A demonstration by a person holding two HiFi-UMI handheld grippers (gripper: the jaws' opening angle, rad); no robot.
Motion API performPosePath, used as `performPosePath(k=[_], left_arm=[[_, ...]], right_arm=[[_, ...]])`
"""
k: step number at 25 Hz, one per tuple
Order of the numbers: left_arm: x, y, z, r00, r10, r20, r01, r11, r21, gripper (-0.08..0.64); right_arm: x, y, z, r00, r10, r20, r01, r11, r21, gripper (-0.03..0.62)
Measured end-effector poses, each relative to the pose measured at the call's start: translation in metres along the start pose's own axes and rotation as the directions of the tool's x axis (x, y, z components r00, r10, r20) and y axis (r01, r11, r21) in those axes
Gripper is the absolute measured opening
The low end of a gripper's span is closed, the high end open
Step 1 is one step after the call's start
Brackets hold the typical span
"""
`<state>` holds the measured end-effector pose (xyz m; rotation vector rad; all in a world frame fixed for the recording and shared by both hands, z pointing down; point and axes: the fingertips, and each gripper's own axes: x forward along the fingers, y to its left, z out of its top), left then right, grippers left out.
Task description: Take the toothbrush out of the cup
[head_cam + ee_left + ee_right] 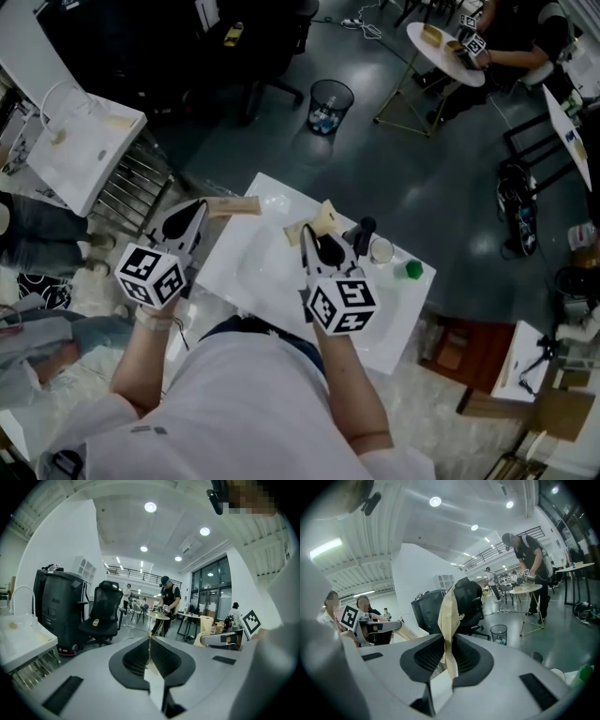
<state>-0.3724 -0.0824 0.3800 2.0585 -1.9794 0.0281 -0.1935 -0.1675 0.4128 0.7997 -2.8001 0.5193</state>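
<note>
My left gripper (199, 212) hangs over the white table's (281, 281) left edge, shut on a flat tan paper piece (234, 206) that sticks out to the right. Edge-on in the left gripper view, this paper (150, 645) is a thin line between the shut pads. My right gripper (312, 232) is over the table's middle, shut on a crumpled tan paper strip (448, 620) that stands up from its jaws. A white cup (381, 250) sits just right of it, beside a black object (364, 229). I cannot make out a toothbrush.
A green object (413, 270) lies near the table's right edge. A wire bin (330, 103) stands on the floor beyond. A black office chair (104, 613) and a white rack (80, 145) are at the left. People work at a round table (445, 52) far back.
</note>
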Motion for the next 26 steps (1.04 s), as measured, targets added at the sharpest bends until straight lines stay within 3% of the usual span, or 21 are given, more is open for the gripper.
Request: performPosePath(k=[16, 26], left_arm=[[0.006, -0.006, -0.008, 1.000, -0.026, -0.009, 0.025, 0.999, -0.031, 0.018], [0.010, -0.008, -0.006, 0.999, -0.034, -0.012, 0.033, 0.999, -0.009, 0.018]], right_arm=[[-0.007, -0.009, -0.011, 0.999, -0.039, 0.001, 0.039, 0.999, 0.022, 0.054], [-0.008, -0.007, -0.010, 0.999, -0.047, 0.005, 0.047, 0.998, 0.032, 0.054]])
